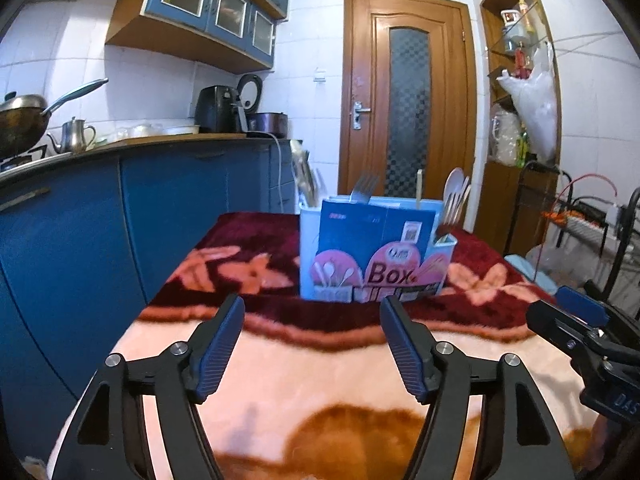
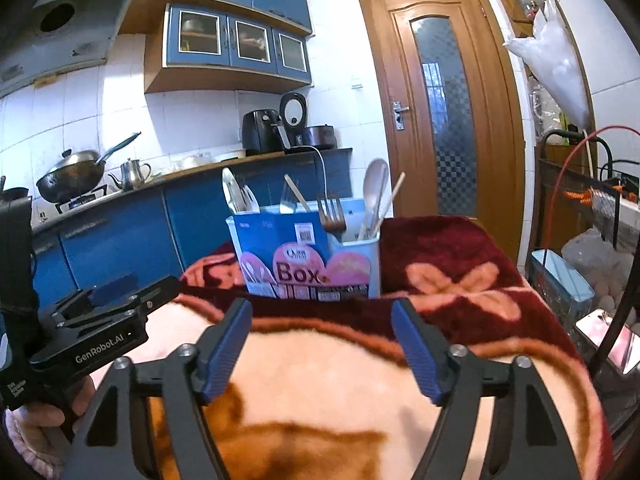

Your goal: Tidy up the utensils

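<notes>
On the blanket-covered table [image 1: 280, 380], well ahead of both grippers, stands the utensil box [image 1: 376, 256] with forks [image 2: 332, 216], spoons [image 2: 374, 192] and chopsticks upright inside. Left gripper [image 1: 312, 344] and right gripper [image 2: 322, 348] hover with fingers spread, nothing between them.

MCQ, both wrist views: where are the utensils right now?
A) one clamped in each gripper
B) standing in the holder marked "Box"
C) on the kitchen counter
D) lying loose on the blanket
B: forks, spoons and chopsticks stand upright in the holder on the blanket; the left gripper and right gripper are both open with nothing between their fingers.
</notes>
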Motion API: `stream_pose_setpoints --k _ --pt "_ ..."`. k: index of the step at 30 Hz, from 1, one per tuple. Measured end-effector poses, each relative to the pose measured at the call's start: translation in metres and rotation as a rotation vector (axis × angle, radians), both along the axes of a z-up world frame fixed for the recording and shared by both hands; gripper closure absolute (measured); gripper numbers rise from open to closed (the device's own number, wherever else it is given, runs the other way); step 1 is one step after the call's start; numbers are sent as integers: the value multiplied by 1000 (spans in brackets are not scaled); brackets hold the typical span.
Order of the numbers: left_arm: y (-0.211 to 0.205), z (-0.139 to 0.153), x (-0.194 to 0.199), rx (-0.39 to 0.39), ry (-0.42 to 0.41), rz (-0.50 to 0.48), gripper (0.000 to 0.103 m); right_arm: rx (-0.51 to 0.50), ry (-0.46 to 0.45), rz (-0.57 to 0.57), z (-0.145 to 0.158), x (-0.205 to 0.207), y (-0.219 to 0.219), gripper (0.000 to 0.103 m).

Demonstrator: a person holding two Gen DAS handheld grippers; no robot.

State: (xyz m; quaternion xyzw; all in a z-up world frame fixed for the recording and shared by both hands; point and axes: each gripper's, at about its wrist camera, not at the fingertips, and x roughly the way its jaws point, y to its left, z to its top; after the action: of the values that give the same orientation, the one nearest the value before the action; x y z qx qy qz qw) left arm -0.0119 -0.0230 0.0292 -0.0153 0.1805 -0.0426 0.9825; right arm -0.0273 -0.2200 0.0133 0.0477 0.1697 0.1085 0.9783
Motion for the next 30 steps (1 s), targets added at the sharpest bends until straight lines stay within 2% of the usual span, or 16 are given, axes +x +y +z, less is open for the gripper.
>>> stream_pose_setpoints --k 5,12,20,30 --pt "1 -11 4 1 31 5 29 -39 -3 -32 -12 0 2 13" --pt "1 -18 7 -6 57 21 29 -41 8 -36 -16 1 2 13" --pt "2 -21 5 -14 49 42 29 -4 36 -52 -20 4 -3 12" --pt "2 -22 4 -6 39 55 29 5 28 -61 -21 4 -3 12"
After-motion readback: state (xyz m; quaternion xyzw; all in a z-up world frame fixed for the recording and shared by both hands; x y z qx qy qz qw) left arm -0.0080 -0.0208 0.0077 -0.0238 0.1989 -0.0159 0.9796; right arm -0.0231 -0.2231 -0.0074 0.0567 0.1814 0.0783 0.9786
